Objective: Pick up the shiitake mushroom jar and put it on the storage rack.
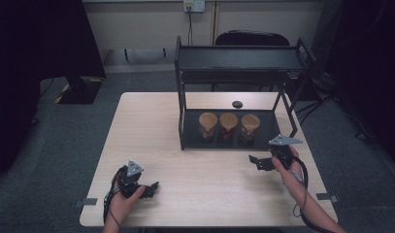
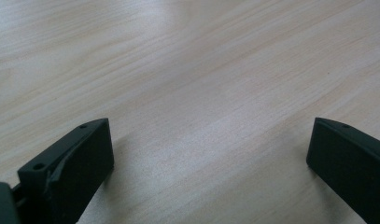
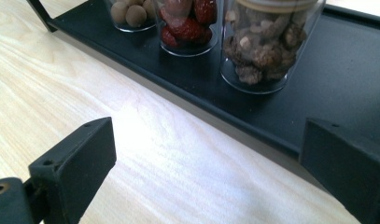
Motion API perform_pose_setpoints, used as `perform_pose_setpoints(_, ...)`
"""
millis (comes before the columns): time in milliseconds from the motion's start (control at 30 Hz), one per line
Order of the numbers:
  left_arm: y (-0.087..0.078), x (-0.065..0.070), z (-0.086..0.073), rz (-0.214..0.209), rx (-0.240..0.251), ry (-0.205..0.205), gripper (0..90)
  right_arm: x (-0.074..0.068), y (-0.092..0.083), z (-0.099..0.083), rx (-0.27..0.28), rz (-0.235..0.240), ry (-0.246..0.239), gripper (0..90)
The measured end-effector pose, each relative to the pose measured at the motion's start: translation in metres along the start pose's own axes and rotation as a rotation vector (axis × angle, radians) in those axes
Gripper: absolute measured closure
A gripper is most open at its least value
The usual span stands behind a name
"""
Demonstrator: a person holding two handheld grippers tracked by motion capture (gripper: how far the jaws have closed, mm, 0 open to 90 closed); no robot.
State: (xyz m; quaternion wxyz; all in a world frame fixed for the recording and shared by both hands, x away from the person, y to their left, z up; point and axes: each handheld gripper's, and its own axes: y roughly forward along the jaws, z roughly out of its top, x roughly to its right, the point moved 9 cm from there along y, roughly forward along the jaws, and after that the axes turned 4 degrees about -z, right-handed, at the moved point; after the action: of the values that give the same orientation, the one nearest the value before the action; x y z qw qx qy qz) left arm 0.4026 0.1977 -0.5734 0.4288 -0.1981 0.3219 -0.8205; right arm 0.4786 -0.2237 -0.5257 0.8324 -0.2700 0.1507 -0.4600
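Three glass jars with wooden lids stand in a row on the lower tray (image 1: pixel 263 140) of a black two-tier rack: the left jar (image 1: pixel 207 125) holds round brown balls (image 3: pixel 131 14), the middle jar (image 1: pixel 228 125) red dried fruit (image 3: pixel 187 25), the right jar (image 1: pixel 250 126) brown nut clusters (image 3: pixel 260 56). My right gripper (image 1: pixel 257 162) hovers just in front of the tray's front edge, open, with nothing between its jaws (image 3: pixel 206 154). My left gripper (image 1: pixel 149 188) rests low over bare tabletop at the near left, open and empty (image 2: pixel 211 149).
The rack's upper shelf (image 1: pixel 238 58) overhangs the jars, with slanted side struts (image 1: pixel 287 109). A small dark disc (image 1: pixel 237 104) lies on the table behind the tray. A chair (image 1: pixel 251 38) stands beyond the far edge of the wooden table (image 1: pixel 146 126). Cables trail from both grippers.
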Motion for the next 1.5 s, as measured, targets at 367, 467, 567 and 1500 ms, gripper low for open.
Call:
perform_pose_setpoints(367, 0.000, 0.000, 0.000, 0.000, 0.000, 0.000, 0.2, 0.003, -0.006, -0.012, -0.005, 0.001, 0.012, 3.0)
perform_pose_setpoints(467, 0.000, 0.000, 0.000, 0.000, 0.000, 0.000, 0.2, 0.004, -0.007, -0.014, -0.007, 0.001, 0.012, 3.0)
perform_pose_setpoints(567, 0.000, 0.000, 0.000, 0.000, 0.000, 0.000, 0.2, 0.005, -0.009, -0.015, -0.007, 0.001, 0.013, 3.0)
perform_pose_setpoints(1500, 0.000, 0.000, 0.000, 0.000, 0.000, 0.000, 0.2, 0.013, -0.028, -0.038, -0.014, 0.013, 0.027, 3.0)
